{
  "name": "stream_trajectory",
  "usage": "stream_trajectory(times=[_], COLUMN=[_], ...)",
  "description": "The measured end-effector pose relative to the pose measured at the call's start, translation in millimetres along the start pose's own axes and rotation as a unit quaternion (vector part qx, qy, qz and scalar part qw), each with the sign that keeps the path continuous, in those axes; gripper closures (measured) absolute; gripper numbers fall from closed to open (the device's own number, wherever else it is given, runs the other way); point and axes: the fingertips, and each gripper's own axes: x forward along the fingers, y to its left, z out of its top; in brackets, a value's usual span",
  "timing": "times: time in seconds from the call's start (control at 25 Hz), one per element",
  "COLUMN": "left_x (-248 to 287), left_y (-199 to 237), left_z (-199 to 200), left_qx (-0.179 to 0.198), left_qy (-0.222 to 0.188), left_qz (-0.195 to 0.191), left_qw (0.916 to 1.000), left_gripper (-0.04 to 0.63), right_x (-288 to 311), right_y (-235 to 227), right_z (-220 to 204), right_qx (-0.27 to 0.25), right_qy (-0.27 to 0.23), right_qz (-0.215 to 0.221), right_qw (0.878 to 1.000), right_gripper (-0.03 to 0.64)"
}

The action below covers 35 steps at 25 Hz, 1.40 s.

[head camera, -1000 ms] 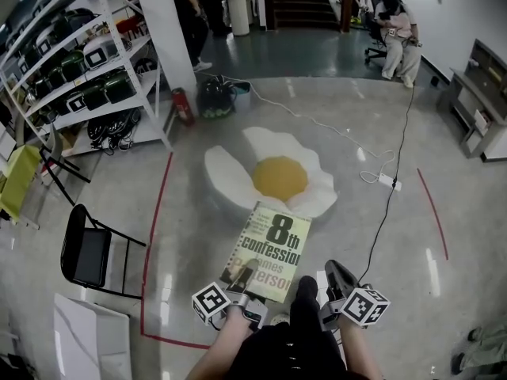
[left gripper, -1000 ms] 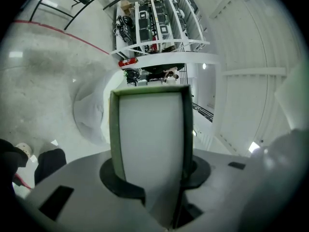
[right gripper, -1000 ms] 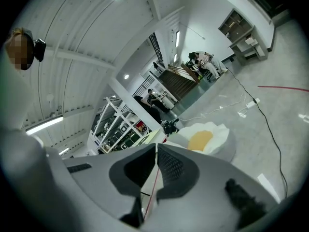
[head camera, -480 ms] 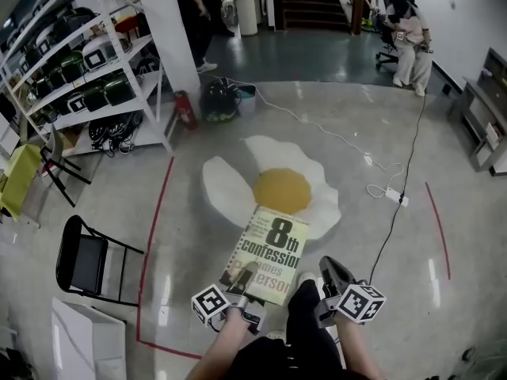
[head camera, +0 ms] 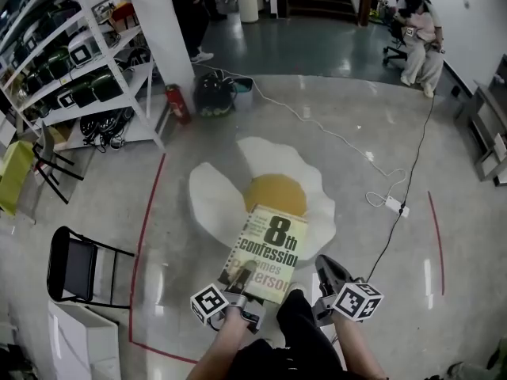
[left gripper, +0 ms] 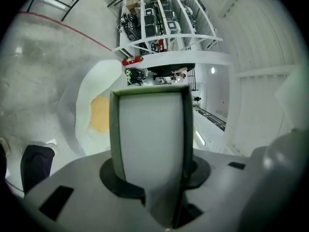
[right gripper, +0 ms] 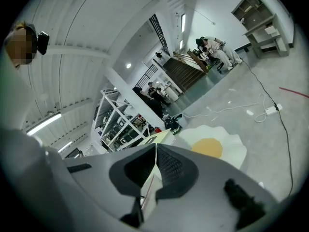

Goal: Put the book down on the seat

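A paperback book (head camera: 269,252) with a pale green cover and big black title print is held flat at waist height. My left gripper (head camera: 240,289) is shut on its near edge; in the left gripper view the book's page edge (left gripper: 150,134) stands upright between the jaws. My right gripper (head camera: 325,274) hangs just right of the book, jaws shut together on nothing (right gripper: 155,153). On the floor just beyond the book lies a fried-egg-shaped cushion (head camera: 212,200) with a yellow yolk centre. A black folding chair (head camera: 71,269) stands at the left.
White shelving (head camera: 79,62) full of gear lines the far left, with a red fire extinguisher (head camera: 176,104) at its foot. A cable and power strip (head camera: 394,205) trail across the floor on the right. Red tape lines (head camera: 146,236) mark the floor. A person sits at the far back right (head camera: 420,34).
The view has moved forward and rightward: the egg cushion sits closer under the book and the folding chair has slid toward the left. The book stays in the left gripper's hold.
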Motion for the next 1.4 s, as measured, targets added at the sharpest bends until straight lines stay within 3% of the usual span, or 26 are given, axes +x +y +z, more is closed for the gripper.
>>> stream_trajectory(times=[0.4,0.76,1.16,1.4], left_x=[122,227,341,401], left_y=[-4,17,102,180], left_z=[12,35,45,49], left_qx=[0.004,-0.004,0.008,0.004], left_qy=[0.009,0.025,0.099,0.127], left_qz=[0.025,0.033,0.084,0.100], left_qw=[0.9996,0.9991,0.9915,0.9868], left_gripper=[0.433,0.433,0.433,0.433], right_x=[68,136,212,263], right_y=[-65,-126,-215,-286], right_z=[67,94,96,68], right_qx=[0.007,0.004,0.013,0.025], right_qy=[0.029,0.048,0.027,0.023], right_qz=[0.006,-0.005,-0.040,-0.068], right_qw=[1.000,0.999,0.999,0.997], right_gripper=[0.603,0.603,0.603,0.603])
